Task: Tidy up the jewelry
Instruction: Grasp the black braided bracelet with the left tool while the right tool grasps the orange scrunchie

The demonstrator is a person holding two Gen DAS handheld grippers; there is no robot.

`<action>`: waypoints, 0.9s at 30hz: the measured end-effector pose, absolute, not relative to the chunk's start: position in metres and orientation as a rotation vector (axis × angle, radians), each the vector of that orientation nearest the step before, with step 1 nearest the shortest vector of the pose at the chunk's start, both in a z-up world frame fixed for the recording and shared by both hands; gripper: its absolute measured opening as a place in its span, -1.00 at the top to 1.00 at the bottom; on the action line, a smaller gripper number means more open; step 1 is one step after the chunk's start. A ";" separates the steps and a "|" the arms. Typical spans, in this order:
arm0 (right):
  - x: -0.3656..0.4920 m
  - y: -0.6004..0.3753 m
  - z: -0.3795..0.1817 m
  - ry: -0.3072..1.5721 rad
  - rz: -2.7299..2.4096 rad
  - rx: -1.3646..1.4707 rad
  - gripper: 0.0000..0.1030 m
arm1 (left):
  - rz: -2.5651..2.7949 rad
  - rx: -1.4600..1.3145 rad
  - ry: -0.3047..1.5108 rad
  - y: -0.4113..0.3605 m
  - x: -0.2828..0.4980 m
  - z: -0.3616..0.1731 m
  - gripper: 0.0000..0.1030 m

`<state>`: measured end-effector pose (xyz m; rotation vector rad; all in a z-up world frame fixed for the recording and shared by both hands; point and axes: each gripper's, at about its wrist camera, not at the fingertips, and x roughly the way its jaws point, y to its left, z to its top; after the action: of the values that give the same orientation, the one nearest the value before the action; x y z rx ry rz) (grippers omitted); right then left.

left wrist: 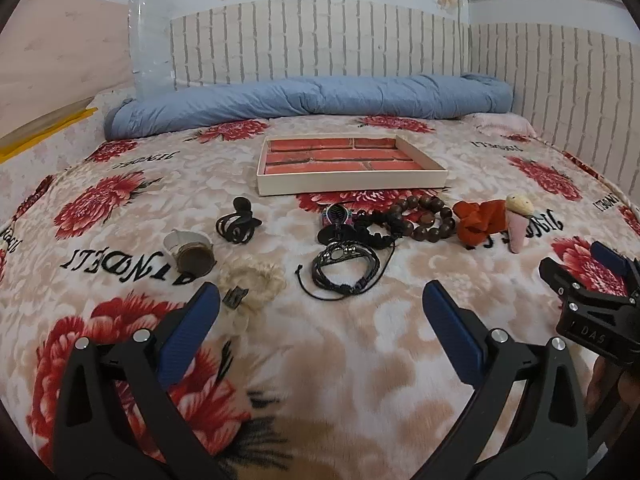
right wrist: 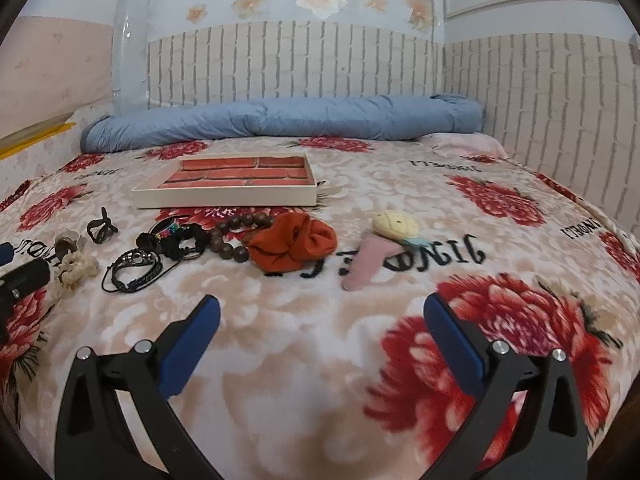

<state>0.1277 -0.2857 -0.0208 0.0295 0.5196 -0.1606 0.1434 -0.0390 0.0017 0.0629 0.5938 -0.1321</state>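
A shallow cream tray (left wrist: 352, 185) with a red brick-pattern lining lies on the bed; it also shows in the right wrist view (right wrist: 224, 197). In front of it lie a black braided bracelet (left wrist: 345, 268), a wooden bead bracelet (left wrist: 430, 216), an orange scrunchie (left wrist: 478, 220), an ice-cream hair clip (left wrist: 519, 216), a black claw clip (left wrist: 239, 222), a watch (left wrist: 191, 251) and a cream scrunchie (left wrist: 252, 276). My left gripper (left wrist: 320, 304) is open and empty, just short of the black bracelet. My right gripper (right wrist: 320, 316) is open and empty, short of the orange scrunchie (right wrist: 294, 246) and ice-cream clip (right wrist: 380, 248).
A rolled blue quilt (left wrist: 312, 100) lies along the headboard behind the tray. A white brick-pattern wall (left wrist: 560, 92) runs along the right side. The floral blanket (right wrist: 304, 380) covers the whole bed. The right gripper shows at the right edge of the left wrist view (left wrist: 576, 276).
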 end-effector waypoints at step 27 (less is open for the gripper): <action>0.228 -0.312 -0.013 0.563 -0.121 0.024 -0.93 | -0.167 0.067 0.741 -0.067 0.241 -0.019 -0.43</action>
<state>0.2280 -0.3116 -0.0128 0.0235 0.5630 -0.1207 0.2406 -0.0667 -0.0188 0.0670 0.7405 -0.1667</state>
